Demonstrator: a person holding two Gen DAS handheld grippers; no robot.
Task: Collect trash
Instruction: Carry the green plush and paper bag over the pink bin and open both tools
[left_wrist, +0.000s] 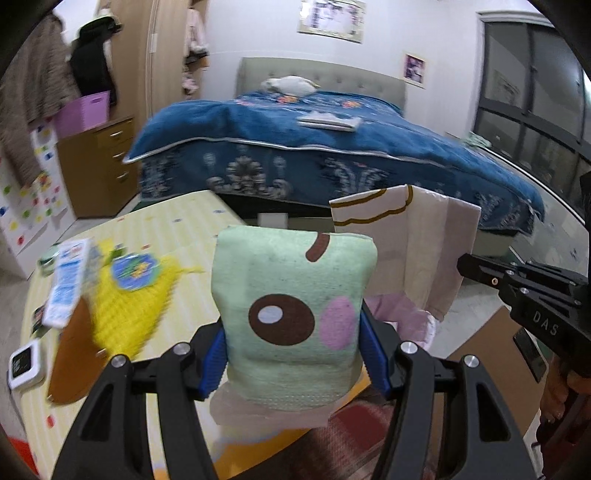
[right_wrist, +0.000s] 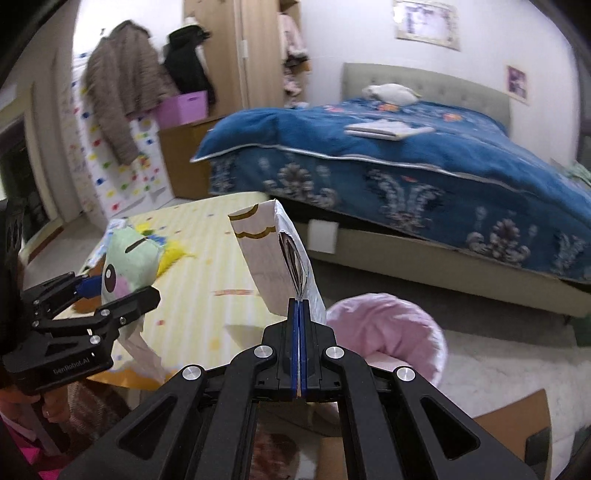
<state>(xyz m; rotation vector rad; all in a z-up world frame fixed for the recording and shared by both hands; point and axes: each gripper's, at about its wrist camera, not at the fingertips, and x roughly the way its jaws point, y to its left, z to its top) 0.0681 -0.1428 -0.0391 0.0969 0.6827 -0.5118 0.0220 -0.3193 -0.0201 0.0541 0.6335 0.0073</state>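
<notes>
Above the yellow table (left_wrist: 177, 221), the left gripper (left_wrist: 295, 354) clamps a green cartoon pouch (left_wrist: 291, 295) between its blue pads, upright. The right gripper (right_wrist: 299, 332) has its jaws fully together, pinching the edge of a pale paper bag (right_wrist: 269, 258) — the bag hangs open beside the pouch, over a pink-lined bin (right_wrist: 391, 325) on the floor. Judgement: the pouch looks bound for the bag or the bin. To do it well, hold the bag mouth wide and steady, bring the pouch squarely over the opening, release only once it is inside — loose wrappers (left_wrist: 70, 280) remain on the table.
</notes>
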